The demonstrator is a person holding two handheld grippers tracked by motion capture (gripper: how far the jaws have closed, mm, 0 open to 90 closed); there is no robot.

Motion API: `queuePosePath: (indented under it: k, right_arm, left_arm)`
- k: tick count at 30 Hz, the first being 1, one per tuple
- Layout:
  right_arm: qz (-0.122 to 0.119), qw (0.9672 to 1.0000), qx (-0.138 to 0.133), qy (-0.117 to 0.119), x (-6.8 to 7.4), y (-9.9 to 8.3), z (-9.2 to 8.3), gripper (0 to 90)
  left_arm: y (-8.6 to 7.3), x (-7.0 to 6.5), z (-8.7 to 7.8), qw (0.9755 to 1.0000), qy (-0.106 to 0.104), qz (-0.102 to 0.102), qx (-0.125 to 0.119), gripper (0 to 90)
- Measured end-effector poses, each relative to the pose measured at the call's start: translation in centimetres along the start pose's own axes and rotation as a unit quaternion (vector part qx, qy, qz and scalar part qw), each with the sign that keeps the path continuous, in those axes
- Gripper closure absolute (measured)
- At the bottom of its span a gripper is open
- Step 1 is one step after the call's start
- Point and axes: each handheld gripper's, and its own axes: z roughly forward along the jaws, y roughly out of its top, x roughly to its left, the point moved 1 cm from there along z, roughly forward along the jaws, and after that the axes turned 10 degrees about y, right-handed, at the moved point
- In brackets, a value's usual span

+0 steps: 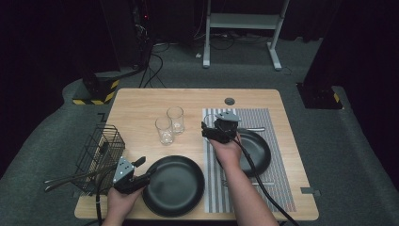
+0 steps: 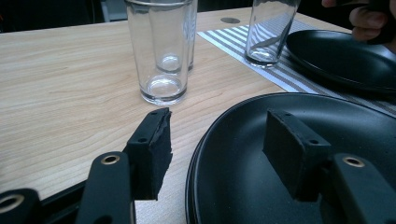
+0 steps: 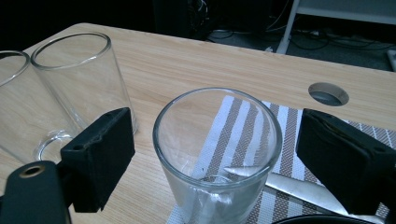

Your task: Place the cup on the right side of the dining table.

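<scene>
The right hand-held gripper (image 3: pixel 205 154) stood released, jaws wide either side of the glass (image 3: pixel 217 154) on the placemat's (image 3: pixel 280 126) corner; thin, smooth, breakable (likely slippery), best pinched mid-wall.

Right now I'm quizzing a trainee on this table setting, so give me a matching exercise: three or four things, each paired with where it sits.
Things:
1. glass between the right gripper's jaws
2. near black plate
3. wire basket
4. far black plate

Places:
A. on the bare wood in front of the left gripper
B. at the table's left edge
C. at the striped placemat's top left corner
D. on the striped placemat

Pairs: 1-C, 2-A, 3-B, 4-D
</scene>
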Motion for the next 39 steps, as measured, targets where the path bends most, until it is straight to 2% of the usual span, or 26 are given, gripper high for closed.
queuePosePath:
  k: [9, 22, 29, 39]
  right_arm:
    - [0.003, 1.0000, -0.006, -0.001, -0.2, 0.1, -0.9, 11.9]
    - [0.002, 1.0000, -0.002, 0.000, -0.1, -0.9, -1.5, 12.2]
    - [0.003, 1.0000, -0.002, 0.004, 0.4, -1.7, -2.2, 12.3]
    - [-0.016, 0.9997, -0.003, 0.018, 2.0, -2.6, -4.2, 12.8]
  left_arm:
    - [0.0, -0.1, 0.1, 1.0000, 0.000, 0.003, 0.002, 41.6]
    - [-0.1, -0.1, 0.1, 1.0000, -0.001, 0.005, 0.004, 41.5]
    - [0.0, -0.1, 0.1, 1.0000, -0.001, 0.008, 0.004, 41.5]
    - [-0.1, -0.4, 0.0, 0.9999, -0.002, 0.008, 0.006, 41.2]
